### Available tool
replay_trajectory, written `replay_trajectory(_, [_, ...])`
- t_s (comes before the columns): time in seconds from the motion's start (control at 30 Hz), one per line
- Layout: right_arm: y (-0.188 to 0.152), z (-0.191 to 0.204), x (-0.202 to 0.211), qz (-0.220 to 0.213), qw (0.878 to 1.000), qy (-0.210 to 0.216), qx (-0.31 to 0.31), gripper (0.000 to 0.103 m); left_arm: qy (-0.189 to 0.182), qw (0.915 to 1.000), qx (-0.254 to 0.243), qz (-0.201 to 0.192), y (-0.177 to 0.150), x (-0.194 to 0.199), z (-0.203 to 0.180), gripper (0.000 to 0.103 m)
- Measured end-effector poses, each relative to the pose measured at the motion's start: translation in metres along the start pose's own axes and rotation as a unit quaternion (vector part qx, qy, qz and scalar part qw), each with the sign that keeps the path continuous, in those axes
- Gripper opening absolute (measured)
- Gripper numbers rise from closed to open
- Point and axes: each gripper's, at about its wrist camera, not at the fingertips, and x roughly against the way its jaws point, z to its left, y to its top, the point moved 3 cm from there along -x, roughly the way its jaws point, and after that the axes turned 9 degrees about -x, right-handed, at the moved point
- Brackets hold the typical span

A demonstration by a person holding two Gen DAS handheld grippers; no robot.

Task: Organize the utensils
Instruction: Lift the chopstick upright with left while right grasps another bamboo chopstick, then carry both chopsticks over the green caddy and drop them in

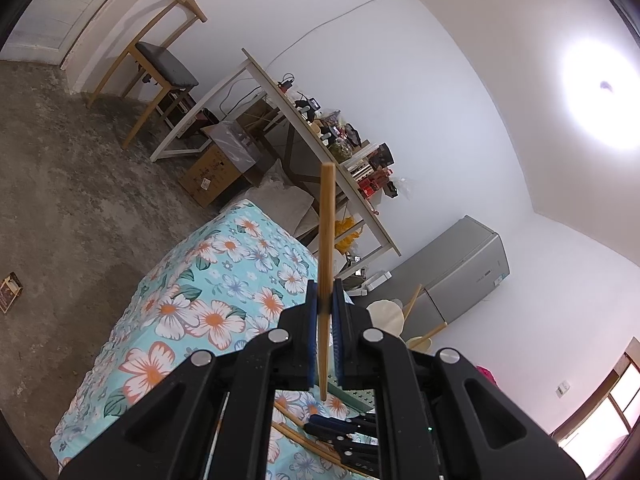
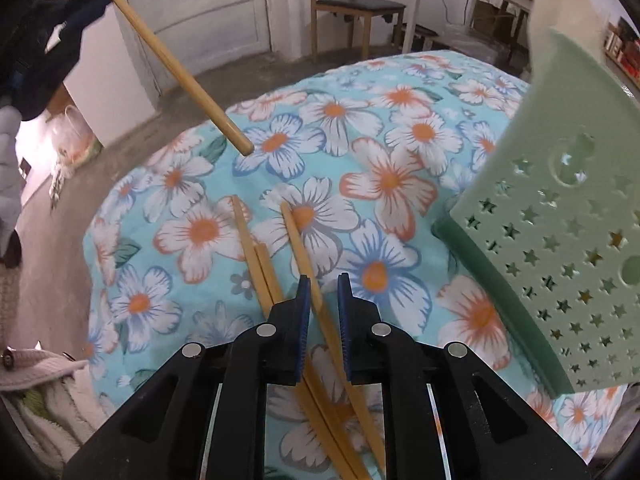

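Right under the right tongs [image 2: 323,284], narrow but gripping nothing, one loose chopstick [image 2: 298,236] lies on the floral worktop [image 2: 400,152], running lower right to upper left through the jaws. Left tongs [image 1: 325,292] pinch another chopstick [image 1: 326,220].

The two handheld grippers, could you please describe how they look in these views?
Both the left gripper and the right gripper share one build: matte black plastic linkage arms with triangular cut-outs, round silver pivot pins, and flat fingers lined with ribbed blue pads. No cables or markings show.
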Motion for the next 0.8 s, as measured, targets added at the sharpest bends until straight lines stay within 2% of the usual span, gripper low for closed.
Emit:
replay_trajectory(0.33, [0.017, 0.018, -0.023, 0.017, 0.999, -0.014, 0.041, 0.013, 0.008, 0.9999, -0.007, 0.001, 0.001, 0.001, -0.002, 0.006])
replay_trajectory(0.47, [0.018, 0.016, -0.022, 0.003, 0.999, -0.013, 0.03, 0.008, 0.006, 0.9999, -0.015, 0.001, 0.001, 0.0, -0.008, 0.006])
replay_trajectory(0.67, [0.013, 0.011, 0.024, -0.053, 0.998, -0.027, 0.024, 0.005, -0.011, 0.9991, -0.04, -0.008, 0.011, 0.0, -0.029, 0.006])
replay_trajectory(0.8, [0.002, -0.005, 0.055, -0.086, 0.996, -0.033, -0.01, 0.004, -0.037, 0.9971, -0.063, -0.023, 0.025, -0.001, -0.054, 0.006])
